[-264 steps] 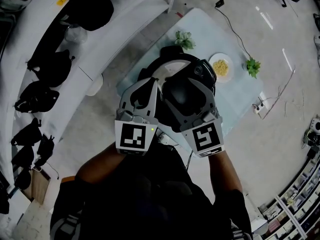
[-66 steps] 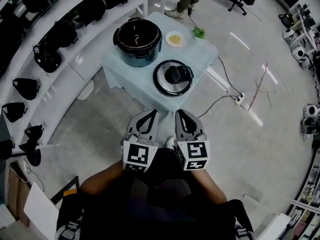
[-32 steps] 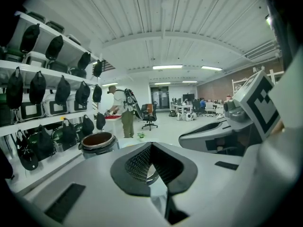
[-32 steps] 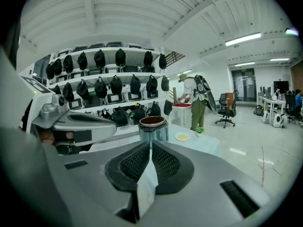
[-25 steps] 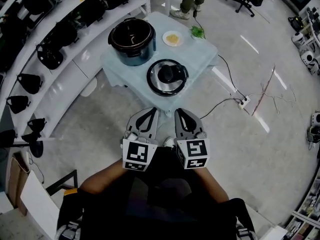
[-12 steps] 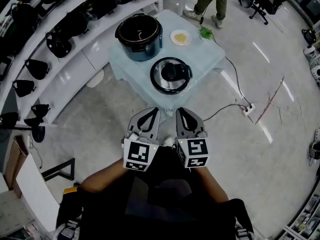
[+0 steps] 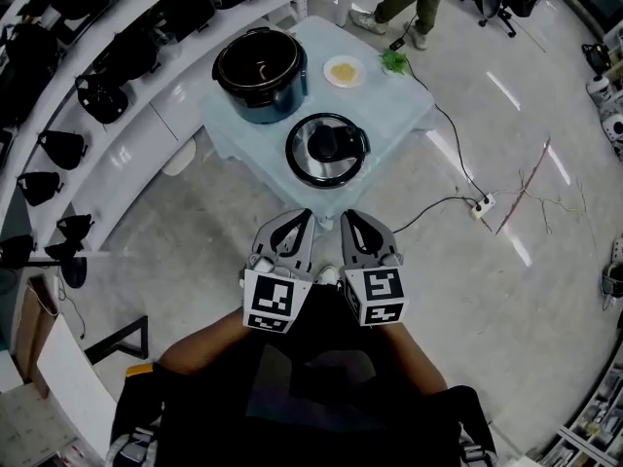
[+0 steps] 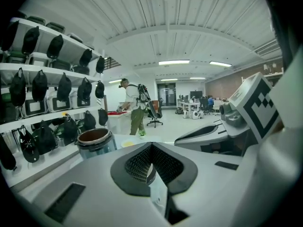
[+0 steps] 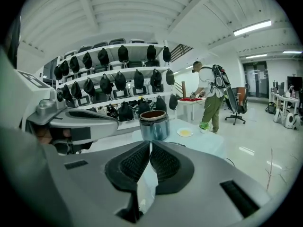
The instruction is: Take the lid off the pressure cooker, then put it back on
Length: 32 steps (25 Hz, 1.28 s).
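The blue pressure cooker [image 7: 259, 74] stands open on a small pale-blue table [image 7: 404, 100], its dark inner pot showing. The cooker also shows in the left gripper view [image 8: 96, 141] and in the right gripper view [image 9: 154, 123]. Its round lid [image 7: 327, 149], silver-rimmed with a black handle, lies flat on the table in front of the cooker. My left gripper [image 7: 297, 219] and right gripper [image 7: 352, 219] hang side by side well short of the table, over the floor. Both are shut with nothing between the jaws.
A small plate of yellow food [image 7: 343, 70] and a green plant [image 7: 393, 61] sit at the table's far side. White shelves with black bags [image 7: 97, 95] curve along the left. A person [image 9: 209, 97] stands beyond the table. A cable and power strip [image 7: 481, 207] lie on the floor at right.
The table with cooker and lid has shifted slightly in the head view as the head moved. Both grippers stay shut side by side, away from the table.
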{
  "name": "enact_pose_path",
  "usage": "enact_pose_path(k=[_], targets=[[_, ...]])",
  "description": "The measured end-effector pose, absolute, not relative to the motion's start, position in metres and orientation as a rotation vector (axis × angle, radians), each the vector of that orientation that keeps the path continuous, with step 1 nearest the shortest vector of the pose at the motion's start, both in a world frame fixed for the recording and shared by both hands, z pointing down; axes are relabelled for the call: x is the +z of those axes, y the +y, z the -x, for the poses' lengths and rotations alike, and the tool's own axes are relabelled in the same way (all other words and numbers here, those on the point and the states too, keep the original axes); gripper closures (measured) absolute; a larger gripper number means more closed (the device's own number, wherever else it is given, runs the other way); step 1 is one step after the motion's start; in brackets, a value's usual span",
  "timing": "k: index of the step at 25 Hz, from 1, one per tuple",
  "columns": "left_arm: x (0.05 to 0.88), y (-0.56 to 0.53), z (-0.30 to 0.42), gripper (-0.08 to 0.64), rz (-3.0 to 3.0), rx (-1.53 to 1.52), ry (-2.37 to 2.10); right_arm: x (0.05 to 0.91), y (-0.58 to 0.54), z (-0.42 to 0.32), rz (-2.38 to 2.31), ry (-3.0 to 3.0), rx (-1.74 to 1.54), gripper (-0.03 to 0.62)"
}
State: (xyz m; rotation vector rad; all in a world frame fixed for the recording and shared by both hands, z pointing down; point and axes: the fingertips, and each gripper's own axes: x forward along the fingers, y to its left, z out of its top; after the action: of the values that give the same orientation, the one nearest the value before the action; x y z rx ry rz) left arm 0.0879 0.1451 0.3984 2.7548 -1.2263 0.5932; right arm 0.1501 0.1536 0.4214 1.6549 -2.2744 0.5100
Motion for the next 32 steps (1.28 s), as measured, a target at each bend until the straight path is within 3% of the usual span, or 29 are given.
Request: enact_pose_path(k=[19,32], targets=[[0.41,-0.007,-0.053,0.552,-2.666,0.541,-1.239,0.446,0.002,-0.133,-1.629,-2.14,0.518,0.555],[0.475,-0.06,-0.039,0.552,-2.6,0.683,-1.154,0.534,-0.054,-0.142,-1.652,-1.963,0.66,0.397]])
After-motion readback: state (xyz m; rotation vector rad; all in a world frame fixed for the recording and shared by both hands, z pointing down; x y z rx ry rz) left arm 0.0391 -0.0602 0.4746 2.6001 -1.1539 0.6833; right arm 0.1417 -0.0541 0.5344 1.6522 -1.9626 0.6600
